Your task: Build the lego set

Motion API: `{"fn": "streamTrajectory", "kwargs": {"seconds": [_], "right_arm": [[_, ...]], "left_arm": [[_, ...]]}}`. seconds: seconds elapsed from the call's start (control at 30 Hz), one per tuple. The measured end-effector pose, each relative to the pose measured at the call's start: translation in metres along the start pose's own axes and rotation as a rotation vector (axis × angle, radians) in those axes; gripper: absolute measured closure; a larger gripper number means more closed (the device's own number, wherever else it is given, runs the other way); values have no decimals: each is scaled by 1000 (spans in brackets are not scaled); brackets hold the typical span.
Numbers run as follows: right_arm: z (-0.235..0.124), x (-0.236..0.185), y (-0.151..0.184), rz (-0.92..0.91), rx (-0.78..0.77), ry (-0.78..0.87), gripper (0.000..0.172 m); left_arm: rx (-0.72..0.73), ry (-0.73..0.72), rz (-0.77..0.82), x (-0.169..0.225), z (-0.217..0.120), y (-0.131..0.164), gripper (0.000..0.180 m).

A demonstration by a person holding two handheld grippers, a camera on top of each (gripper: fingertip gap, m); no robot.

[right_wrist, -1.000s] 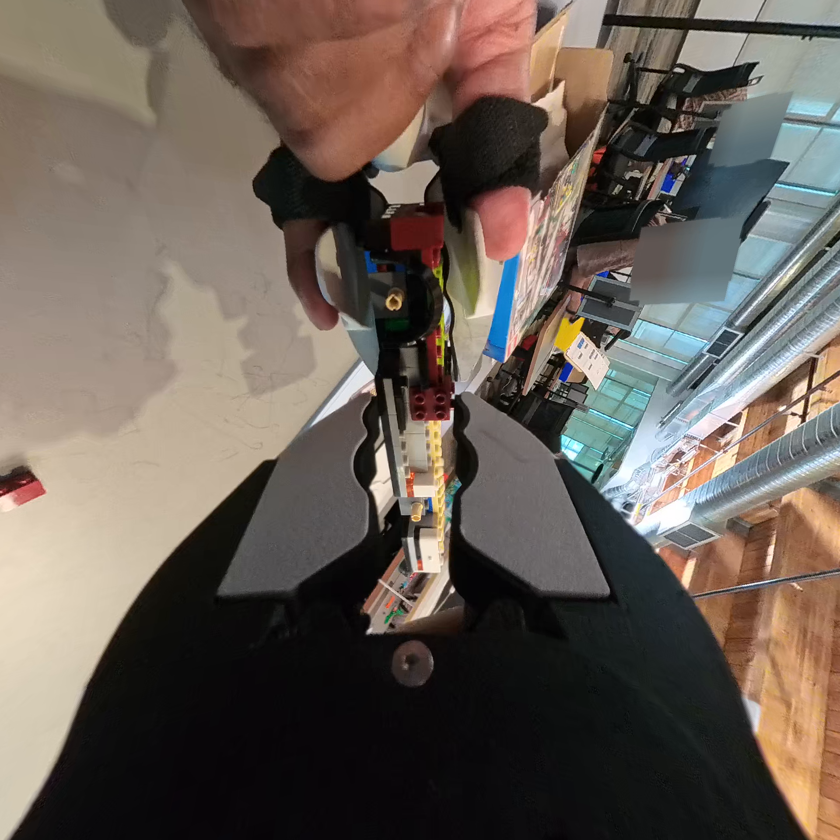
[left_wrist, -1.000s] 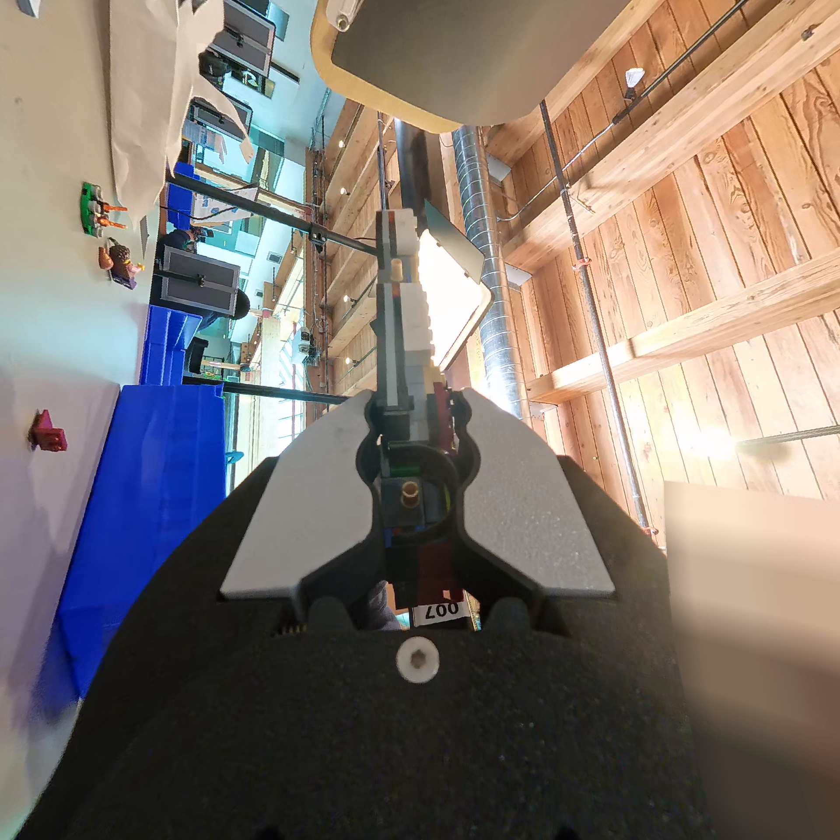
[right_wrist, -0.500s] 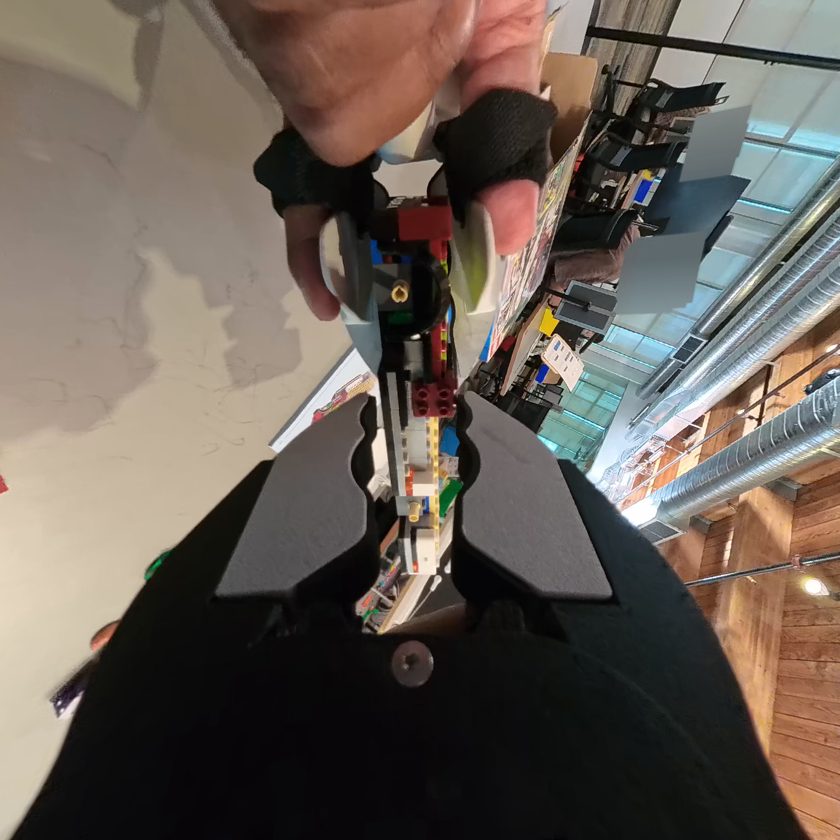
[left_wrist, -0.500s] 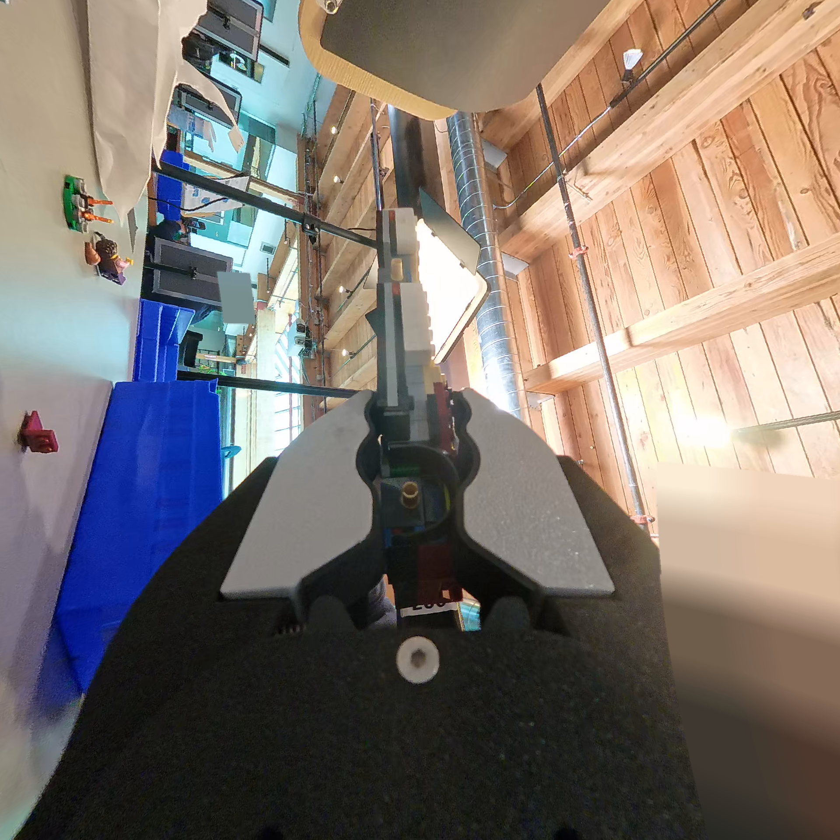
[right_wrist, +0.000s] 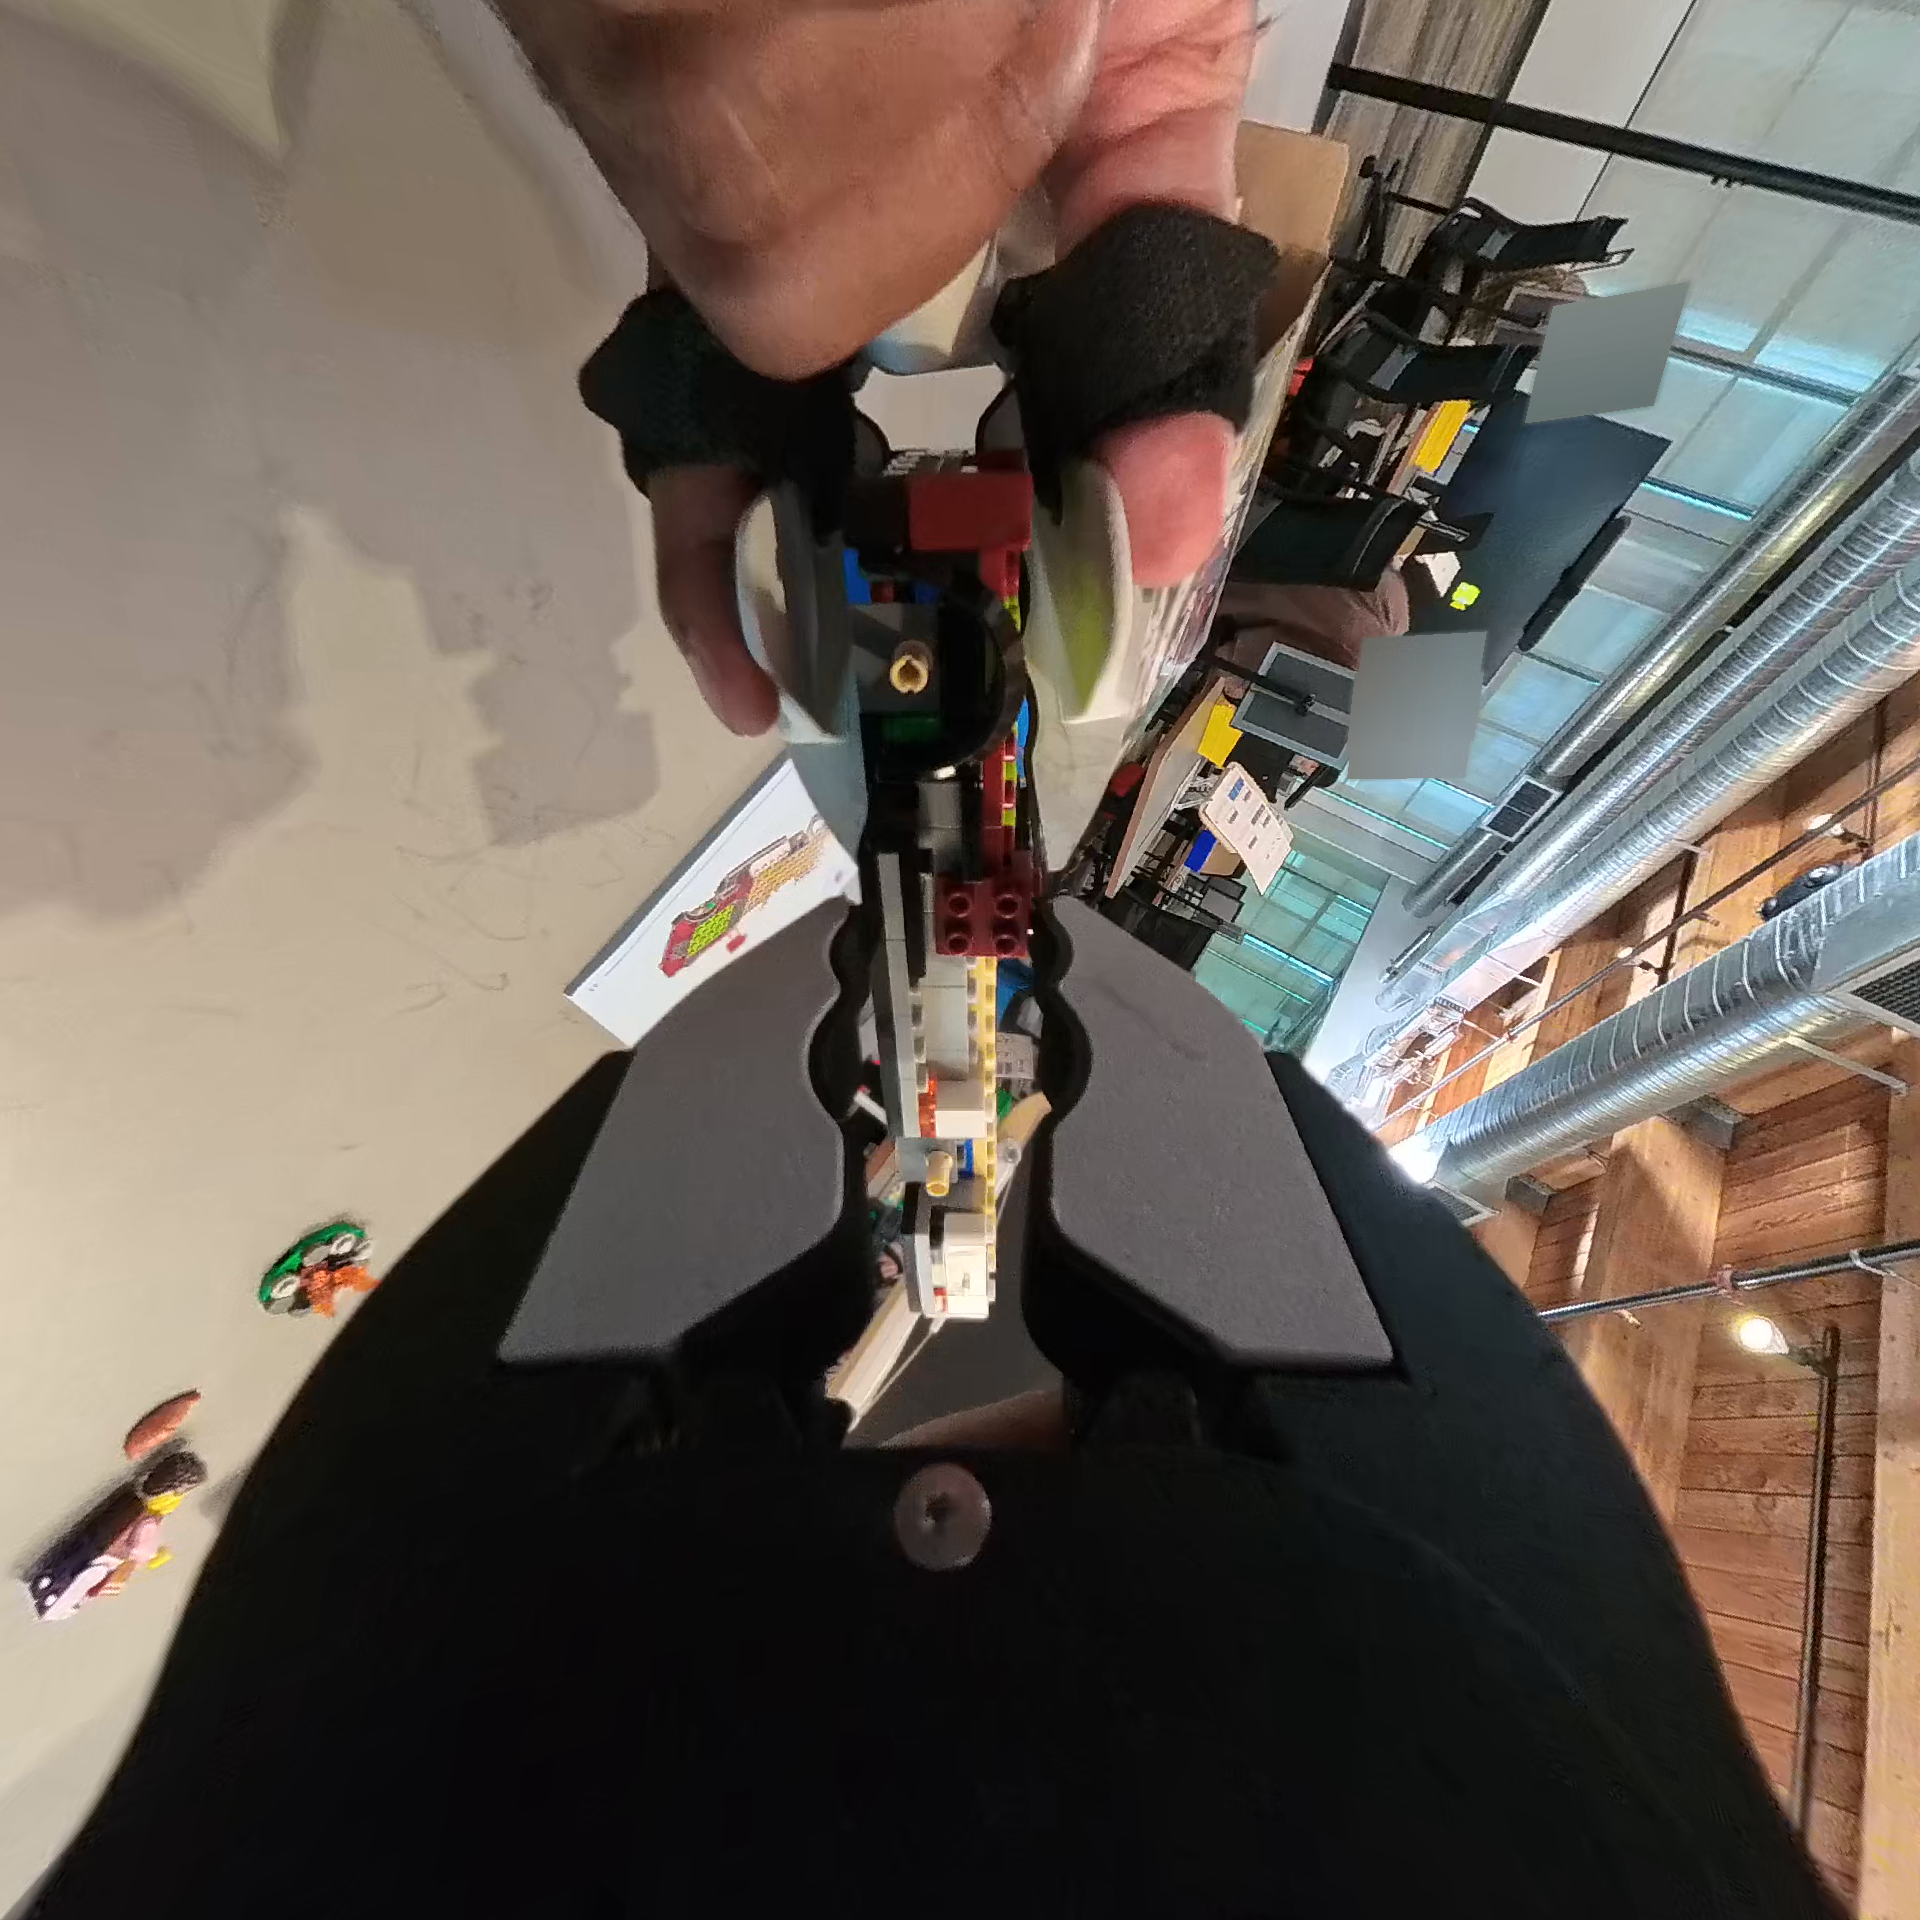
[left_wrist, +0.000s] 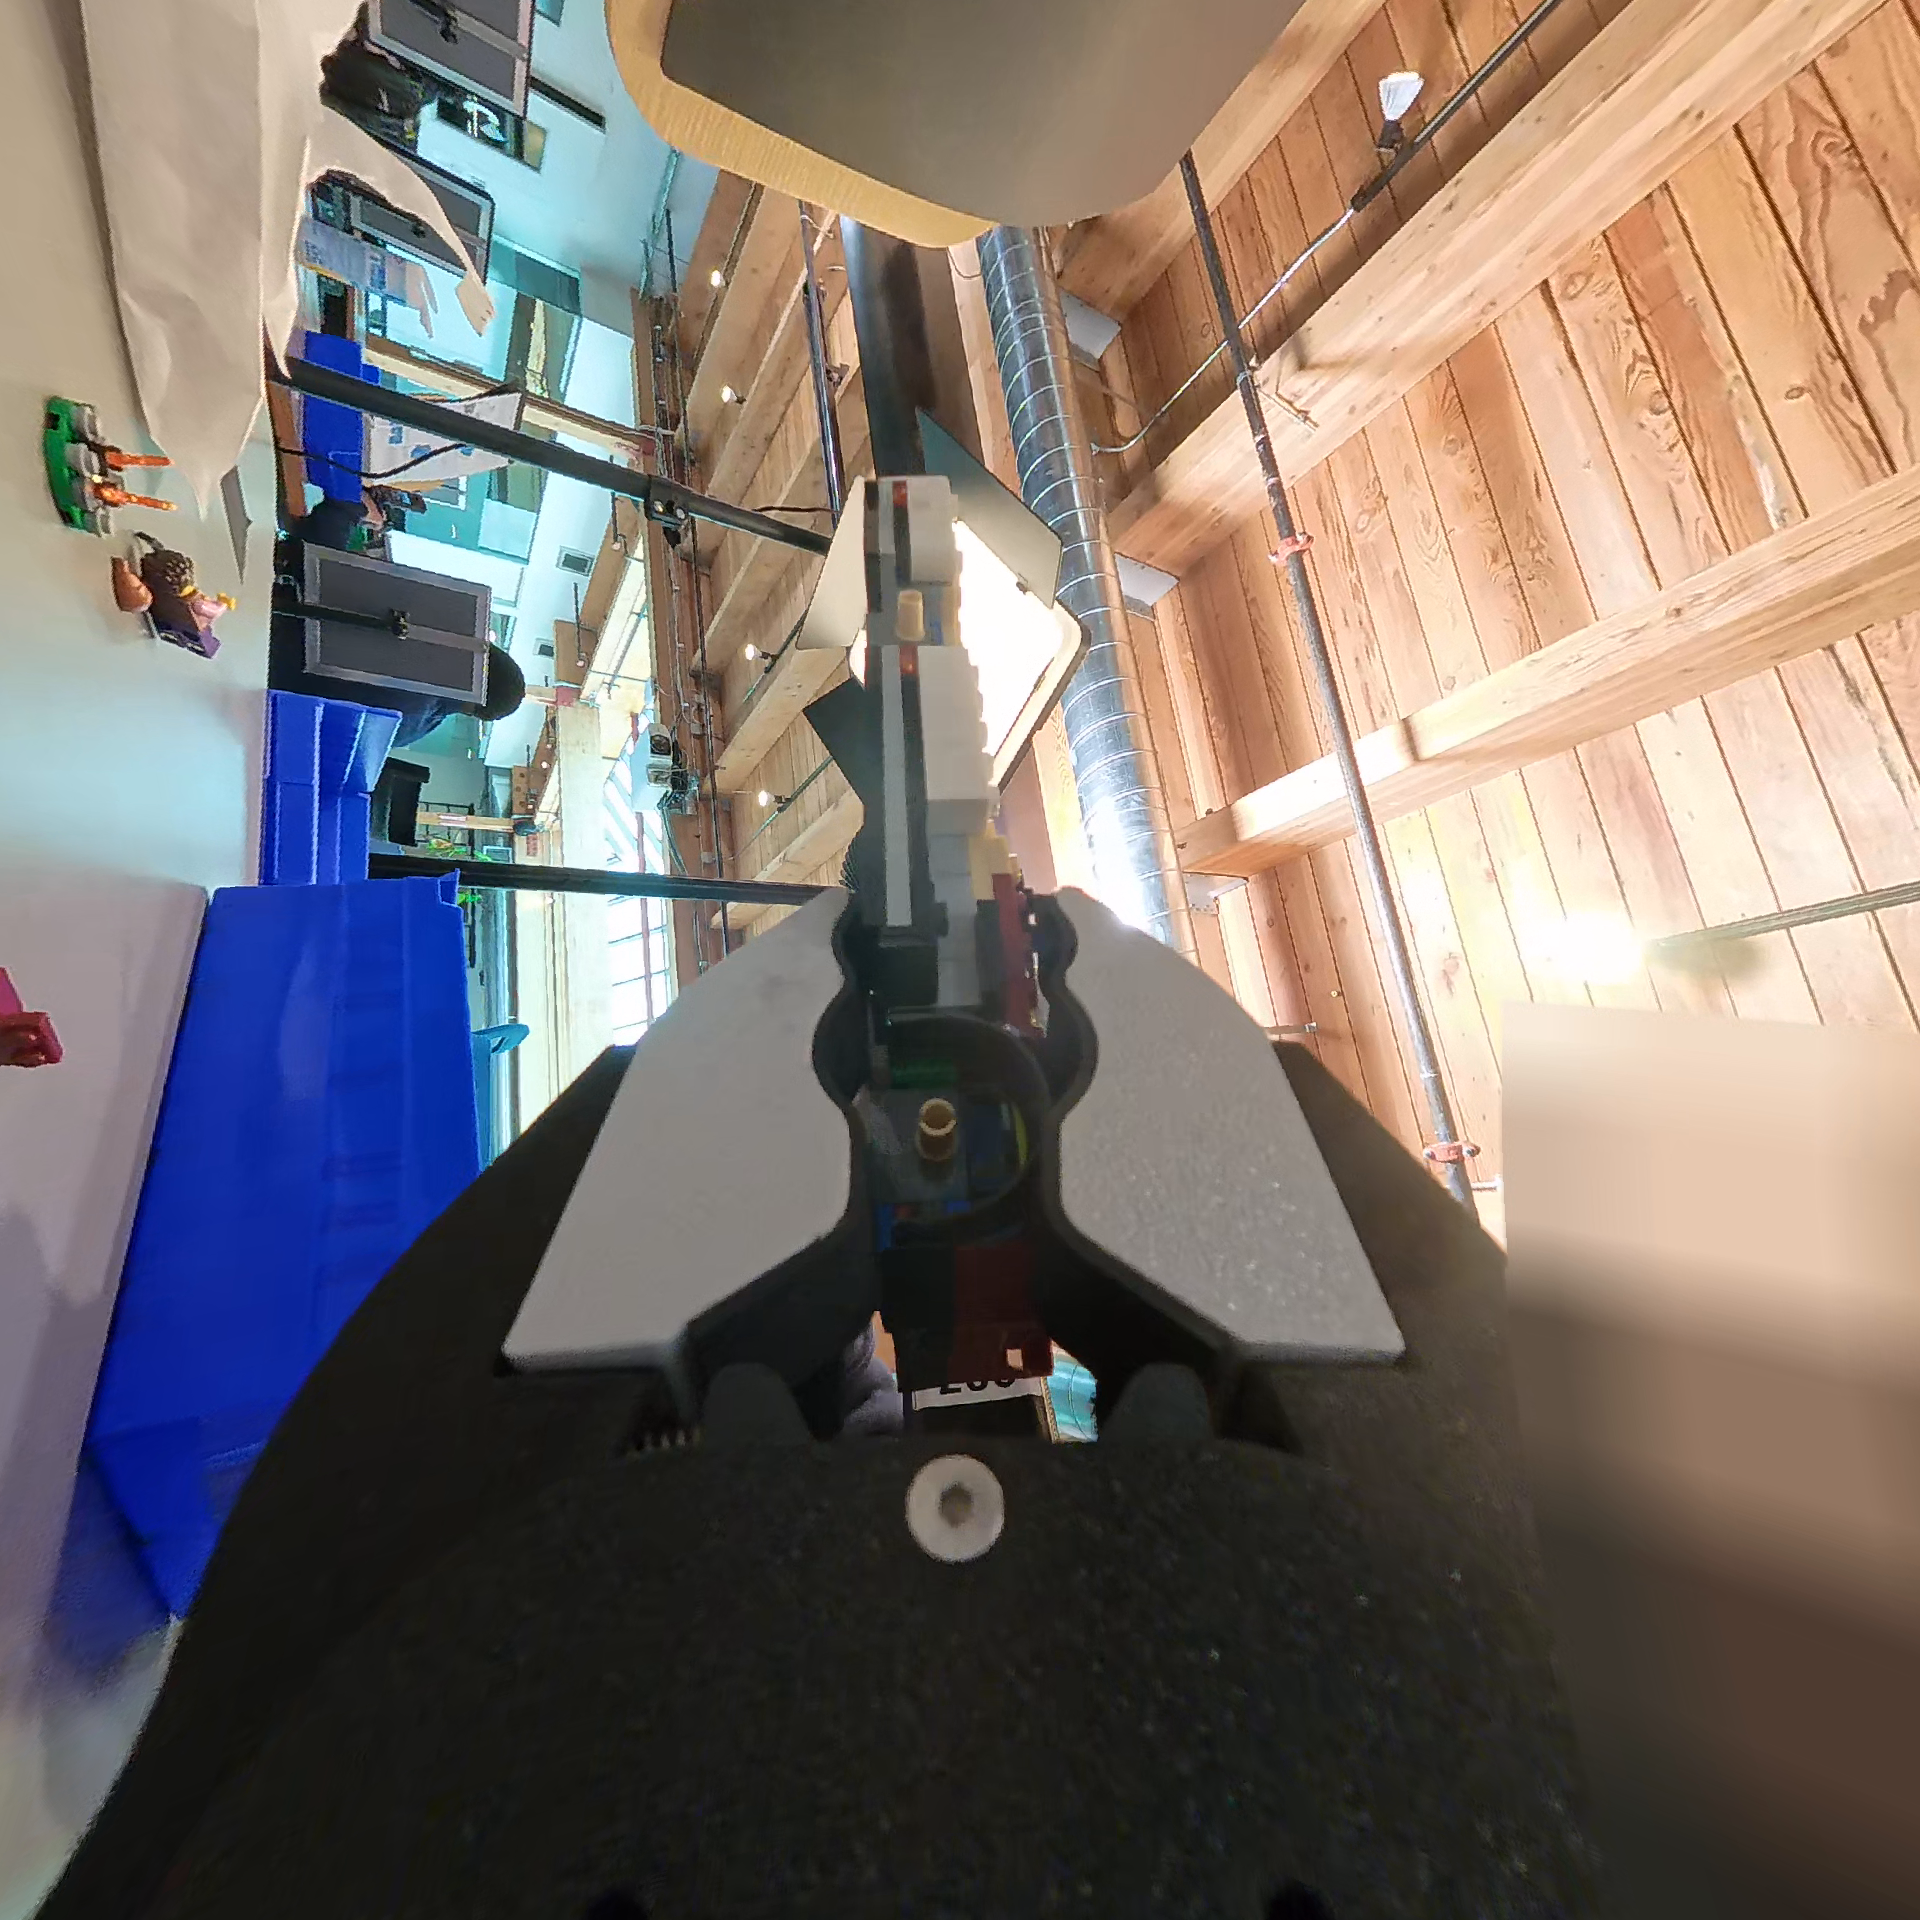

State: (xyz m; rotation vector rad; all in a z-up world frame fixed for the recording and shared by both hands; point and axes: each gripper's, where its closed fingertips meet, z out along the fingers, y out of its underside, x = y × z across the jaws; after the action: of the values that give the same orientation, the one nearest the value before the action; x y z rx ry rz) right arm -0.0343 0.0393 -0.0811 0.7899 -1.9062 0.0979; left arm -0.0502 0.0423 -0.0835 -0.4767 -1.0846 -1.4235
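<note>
Pale tabletop: both grippers, left gripper and right gripper, pinch one long brick model (end to end) between them.

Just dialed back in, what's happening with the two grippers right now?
Both grippers are closed on one long toy-brick model, held up off the pale table. The left gripper grips one end and the right gripper the other, so they face each other; the person's hand on the left gripper shows in the right wrist view. On the table lie an instruction booklet, a green round brick piece and a minifigure.
</note>
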Motion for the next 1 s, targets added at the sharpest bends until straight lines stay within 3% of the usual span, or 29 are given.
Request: {"fn": "streamTrajectory", "kwargs": {"seconds": [0.4,0.6,0.8,1.0], "right_arm": [[-1,0,-2,-37,-3,9,143],[2,-1,-2,39,-11,42,143],[2,1,5,130,-40,89,125],[4,-5,3,102,-36,82,129]], "left_arm": [[-1,-13,26,-1,1,2,150],[1,-8,47,-1,0,0,150],[20,-11,42,-3,-2,-5,150],[-2,-8,64,0,0,-2,150]]}}
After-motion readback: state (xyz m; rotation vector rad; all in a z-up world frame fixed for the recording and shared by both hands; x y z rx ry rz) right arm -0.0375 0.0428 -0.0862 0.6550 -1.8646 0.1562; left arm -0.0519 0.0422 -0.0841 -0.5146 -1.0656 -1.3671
